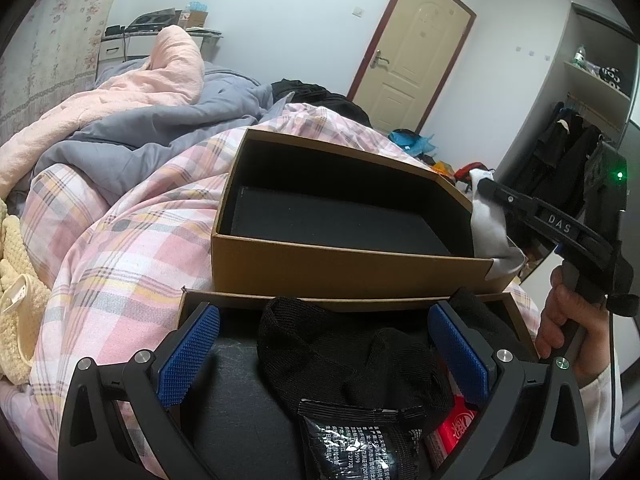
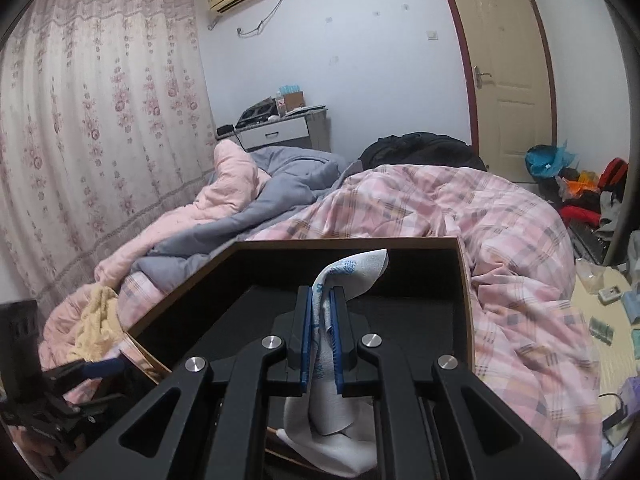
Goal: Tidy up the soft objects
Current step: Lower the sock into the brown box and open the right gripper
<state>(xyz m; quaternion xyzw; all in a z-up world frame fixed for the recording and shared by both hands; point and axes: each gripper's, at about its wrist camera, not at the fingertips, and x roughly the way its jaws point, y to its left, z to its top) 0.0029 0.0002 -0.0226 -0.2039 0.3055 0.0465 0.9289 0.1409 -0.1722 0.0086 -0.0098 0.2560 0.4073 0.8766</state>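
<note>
Right gripper (image 2: 322,334) pinches a white sock (image 2: 352,270) over the far brown box (image 1: 344,268) – left gripper (image 1: 324,354) spread wide around black socks (image 1: 344,354) in the near box (image 1: 196,300)

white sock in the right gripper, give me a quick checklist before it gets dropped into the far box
1. Grip: right gripper shut on the white sock, cloth pinched between the pads: ok.
2. Position: sock at the right end of the far box, part draped outside the wall: not ok.
3. Room: the box floor looks bare: ok.
4. Left gripper open, over the black socks in the near box, out of the way: ok.
5. Box seated steadily on the plaid quilt: cannot tell.
</note>
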